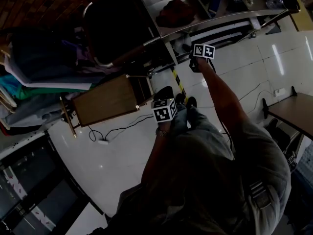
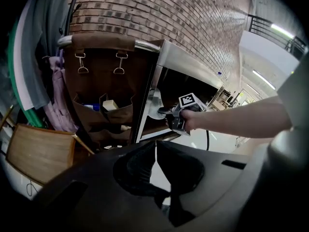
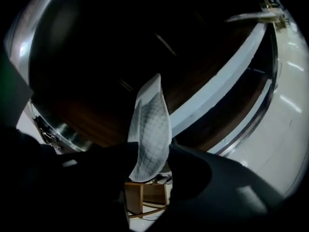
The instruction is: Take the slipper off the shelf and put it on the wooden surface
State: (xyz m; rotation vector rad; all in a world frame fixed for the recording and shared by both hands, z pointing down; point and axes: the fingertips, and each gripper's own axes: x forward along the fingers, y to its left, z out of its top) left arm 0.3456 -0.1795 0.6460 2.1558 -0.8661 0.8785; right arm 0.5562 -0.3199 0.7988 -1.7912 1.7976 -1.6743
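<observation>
A white slipper [image 3: 150, 124] with a grid-patterned sole stands on edge between the jaws of my right gripper [image 3: 152, 148], which is shut on it at the lower shelf of a metal rack [image 1: 215, 21]. From the left gripper view that right gripper [image 2: 166, 114] shows at the shelf's edge, the pale slipper [image 2: 154, 111] in its jaws. My left gripper [image 2: 155, 146] is shut and holds nothing; it hangs over the floor [image 1: 164, 98], right of the wooden surface [image 1: 105, 101], a low wooden table. The right gripper [image 1: 190, 53] reaches toward the rack.
A brown hanging organiser [image 2: 101, 105] and clothes [image 1: 39, 77] sit left of the rack before a brick wall [image 2: 169, 18]. A dark red cloth [image 1: 175, 11] lies on an upper shelf. A cable and power strip [image 1: 102, 141] lie on the white floor. Another table [image 1: 293, 109] stands at right.
</observation>
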